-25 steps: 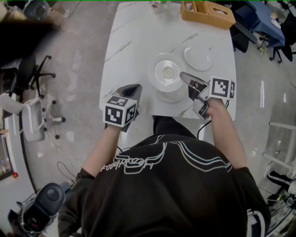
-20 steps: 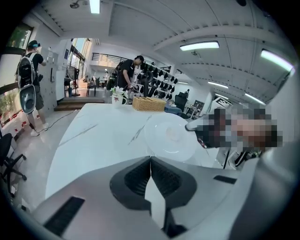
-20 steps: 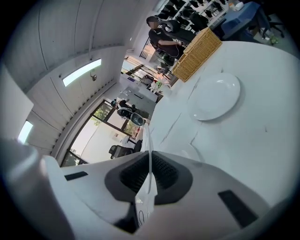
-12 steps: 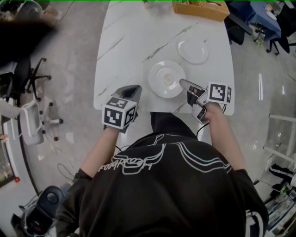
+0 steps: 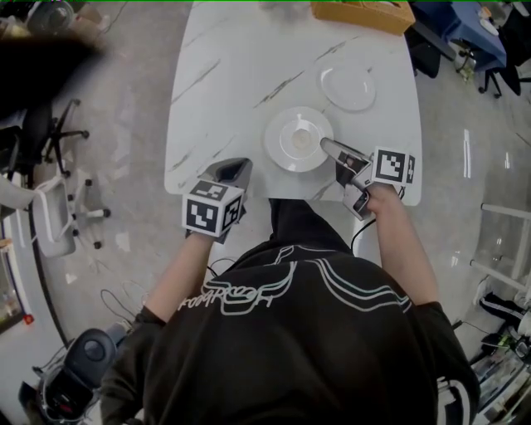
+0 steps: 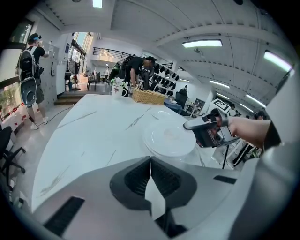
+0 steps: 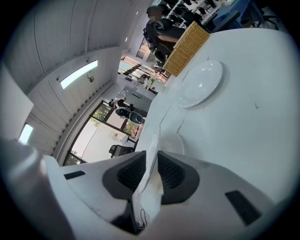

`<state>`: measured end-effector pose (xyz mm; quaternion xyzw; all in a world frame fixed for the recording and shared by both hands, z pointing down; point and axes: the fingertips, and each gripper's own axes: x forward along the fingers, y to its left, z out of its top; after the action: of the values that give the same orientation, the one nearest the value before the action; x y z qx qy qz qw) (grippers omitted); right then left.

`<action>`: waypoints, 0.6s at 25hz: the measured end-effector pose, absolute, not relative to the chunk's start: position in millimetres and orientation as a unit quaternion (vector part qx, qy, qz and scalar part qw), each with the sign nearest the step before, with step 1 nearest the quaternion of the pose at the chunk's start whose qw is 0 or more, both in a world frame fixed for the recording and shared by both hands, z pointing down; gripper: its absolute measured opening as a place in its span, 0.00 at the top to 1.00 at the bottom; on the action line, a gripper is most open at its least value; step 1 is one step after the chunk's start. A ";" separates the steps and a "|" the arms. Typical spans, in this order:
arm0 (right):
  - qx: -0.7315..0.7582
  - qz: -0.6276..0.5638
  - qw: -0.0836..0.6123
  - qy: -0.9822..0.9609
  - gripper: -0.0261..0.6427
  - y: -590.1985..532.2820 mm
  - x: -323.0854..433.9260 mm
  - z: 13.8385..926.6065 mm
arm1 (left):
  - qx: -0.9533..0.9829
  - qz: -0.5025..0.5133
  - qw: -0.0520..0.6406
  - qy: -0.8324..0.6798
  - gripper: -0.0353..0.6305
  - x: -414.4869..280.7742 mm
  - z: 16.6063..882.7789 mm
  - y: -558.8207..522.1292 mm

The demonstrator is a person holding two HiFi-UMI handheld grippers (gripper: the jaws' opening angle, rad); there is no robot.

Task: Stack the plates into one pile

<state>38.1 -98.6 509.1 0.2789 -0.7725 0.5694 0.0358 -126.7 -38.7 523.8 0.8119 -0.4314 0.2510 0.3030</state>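
A pile of white plates (image 5: pixel 299 139) rests on the white marble table (image 5: pixel 241 75) near its front edge; it also shows in the left gripper view (image 6: pixel 169 139). My right gripper (image 5: pixel 325 146) is at the pile's right rim. Its jaws are opening, and the top plate's rim (image 7: pixel 149 183) is still between them. One more white plate (image 5: pixel 348 88) lies apart, farther back on the right (image 7: pixel 201 84). My left gripper (image 5: pixel 236 168) hovers at the front edge, left of the pile, shut and empty (image 6: pixel 150 161).
A wicker basket (image 5: pixel 362 14) stands at the far right end of the table (image 6: pixel 149 97). Office chairs (image 5: pixel 58 207) stand on the floor to the left. People stand in the background beyond the table's far end.
The plate in my right gripper has come down onto the plate below, so one pile shows where two plates did. My left gripper has sunk a little toward the table's front edge.
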 end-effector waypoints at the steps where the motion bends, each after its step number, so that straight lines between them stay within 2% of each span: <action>1: 0.269 0.564 0.040 -0.780 0.81 -98.1 34.8 507.8 | 0.811 0.248 0.303 -0.434 0.91 -127.5 524.5 -39.1; 3: 0.252 0.546 0.067 -0.796 0.70 -95.1 28.9 507.7 | 0.810 0.243 0.304 -0.439 0.91 -129.9 525.8 -39.5; 7: 0.220 0.489 0.154 -0.830 0.60 -84.0 23.1 511.0 | 0.809 0.237 0.306 -0.443 0.91 -131.8 526.2 -38.7; 15: 0.169 0.320 0.340 -0.868 0.53 -63.0 28.0 523.9 | 0.806 0.239 0.310 -0.444 0.91 -128.1 527.0 -35.1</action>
<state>28.0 -63.0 523.9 0.1693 -0.8680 0.3199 0.3400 -128.1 -35.1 527.0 0.8061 -0.4442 0.2386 0.3097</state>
